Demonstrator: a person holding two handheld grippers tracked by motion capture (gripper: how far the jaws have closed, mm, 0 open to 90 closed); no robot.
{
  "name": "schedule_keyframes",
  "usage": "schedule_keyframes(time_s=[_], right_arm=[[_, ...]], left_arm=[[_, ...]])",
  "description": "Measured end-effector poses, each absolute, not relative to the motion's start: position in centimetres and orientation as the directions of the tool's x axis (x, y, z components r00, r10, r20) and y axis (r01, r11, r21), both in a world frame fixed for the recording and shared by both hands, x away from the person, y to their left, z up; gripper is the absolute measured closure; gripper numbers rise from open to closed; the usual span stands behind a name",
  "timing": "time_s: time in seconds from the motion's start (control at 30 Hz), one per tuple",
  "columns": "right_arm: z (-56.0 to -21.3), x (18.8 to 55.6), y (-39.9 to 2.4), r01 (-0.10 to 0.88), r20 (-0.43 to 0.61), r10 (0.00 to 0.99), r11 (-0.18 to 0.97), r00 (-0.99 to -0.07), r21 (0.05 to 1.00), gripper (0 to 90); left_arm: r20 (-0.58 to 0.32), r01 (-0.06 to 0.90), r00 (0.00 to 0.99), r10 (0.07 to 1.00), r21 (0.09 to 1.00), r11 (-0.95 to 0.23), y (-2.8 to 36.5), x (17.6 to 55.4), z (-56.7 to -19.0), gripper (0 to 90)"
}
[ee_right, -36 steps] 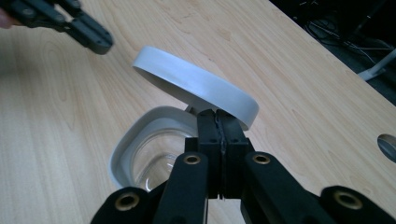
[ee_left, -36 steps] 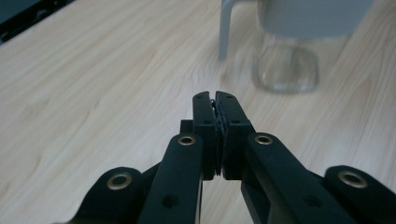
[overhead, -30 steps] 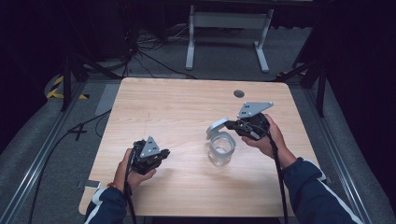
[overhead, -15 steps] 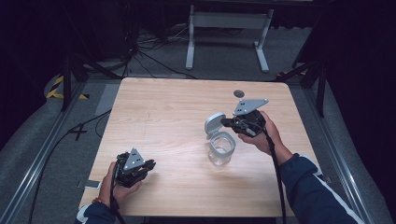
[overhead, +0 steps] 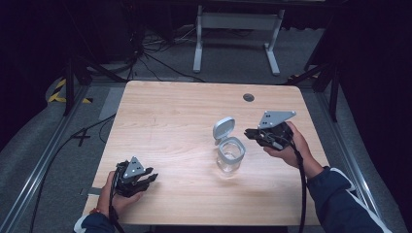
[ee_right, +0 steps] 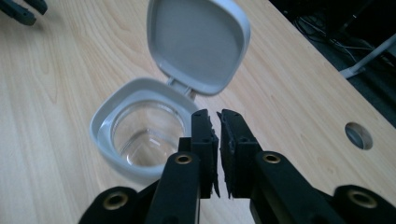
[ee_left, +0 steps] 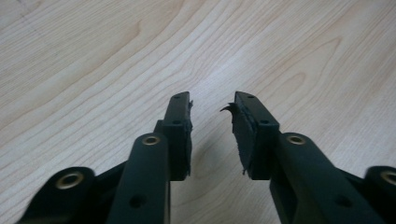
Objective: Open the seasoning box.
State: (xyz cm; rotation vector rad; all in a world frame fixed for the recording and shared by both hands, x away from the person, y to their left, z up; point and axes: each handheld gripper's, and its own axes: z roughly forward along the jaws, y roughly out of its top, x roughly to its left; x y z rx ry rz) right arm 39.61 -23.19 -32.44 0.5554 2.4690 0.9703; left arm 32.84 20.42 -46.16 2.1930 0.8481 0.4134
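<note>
A clear glass jar (overhead: 230, 154) (ee_right: 140, 140) with a grey rim stands right of the table's middle. Its hinged grey lid (overhead: 223, 128) (ee_right: 198, 42) is flipped up and open. My right gripper (overhead: 248, 132) (ee_right: 215, 114) hovers just right of the jar, close to the hinge. Its jaws have just been opening and stand a narrow slit apart with nothing between them. My left gripper (overhead: 151, 178) (ee_left: 212, 100) is low over bare wood at the near left corner. Its jaws have also just been opening and hold nothing.
The wooden table (overhead: 170, 121) has a round hole (overhead: 248, 97) (ee_right: 358, 135) near its far right edge. Beyond the table are a metal stand (overhead: 233, 29) and cables on the dark floor. The left gripper's tips (ee_right: 21, 11) show far off in the right gripper view.
The left hand has pulled back toward the near left corner and its jaws have parted. The right gripper has drawn away to the right from the lid, which stays up.
</note>
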Motion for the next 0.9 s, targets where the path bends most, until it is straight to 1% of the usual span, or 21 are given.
schedule_keyframes(time_s=[0.1,0.23,0.33,0.43,0.47,0.53,0.6,0.67,0.73,0.77,0.8,0.87,0.9], right_arm=[[-32.8,39.0,-24.1,0.213,-0.241,0.507,0.681,-0.828,0.701,82.5],[-33.5,38.0,-25.8,0.222,-0.244,0.501,0.699,-0.830,0.680,81.6],[-33.9,37.2,-27.1,0.237,-0.232,0.518,0.685,-0.824,0.689,80.1],[-34.5,36.6,-28.2,0.246,-0.225,0.519,0.687,-0.824,0.684,77.8],[-34.8,36.4,-28.7,0.250,-0.220,0.522,0.684,-0.824,0.686,76.5],[-35.2,36.1,-29.2,0.259,-0.220,0.526,0.687,-0.822,0.679,75.3],[-35.8,36.0,-29.8,0.267,-0.216,0.530,0.688,-0.820,0.675,73.7],[-36.4,35.8,-30.5,0.281,-0.205,0.534,0.688,-0.820,0.669,70.6],[-37.2,35.6,-31.3,0.292,-0.200,0.541,0.687,-0.817,0.665,68.8],[-37.5,35.5,-31.7,0.294,-0.200,0.543,0.687,-0.816,0.664,66.8],[-37.8,35.4,-32.0,0.291,-0.204,0.542,0.688,-0.815,0.665,65.1],[-38.0,35.4,-32.4,0.299,-0.206,0.549,0.689,-0.810,0.661,63.9],[-38.6,35.2,-33.1,0.311,-0.202,0.557,0.688,-0.806,0.656,61.5]], left_arm=[[0.023,0.459,0.724,0.690,0.730,-0.507,20.6,33.0,-46.3,64.0],[0.034,0.462,0.727,0.686,0.716,-0.524,20.4,33.4,-46.6,59.4],[0.027,0.473,0.728,0.685,0.704,-0.530,20.3,33.6,-46.8,55.1],[0.043,0.464,0.735,0.676,0.695,-0.549,20.4,33.9,-47.0,51.4],[0.020,0.482,0.733,0.680,0.690,-0.540,20.3,33.8,-47.2,50.1],[0.022,0.485,0.728,0.685,0.689,-0.539,20.4,33.8,-47.1,47.6],[0.018,0.486,0.728,0.685,0.691,-0.535,20.4,33.7,-47.2,47.1],[0.015,0.483,0.728,0.686,0.699,-0.528,20.4,33.8,-47.3,45.5],[-0.001,0.492,0.720,0.694,0.705,-0.511,20.4,33.8,-47.4,41.6],[0.008,0.485,0.723,0.691,0.706,-0.516,20.5,33.9,-47.4,41.5],[-0.008,0.494,0.719,0.695,0.709,-0.503,20.6,33.8,-47.5,41.1],[-0.007,0.487,0.724,0.690,0.714,-0.503,20.6,33.9,-47.6,40.2],[-0.018,0.496,0.714,0.700,0.719,-0.487,20.7,33.9,-47.7,38.8]])
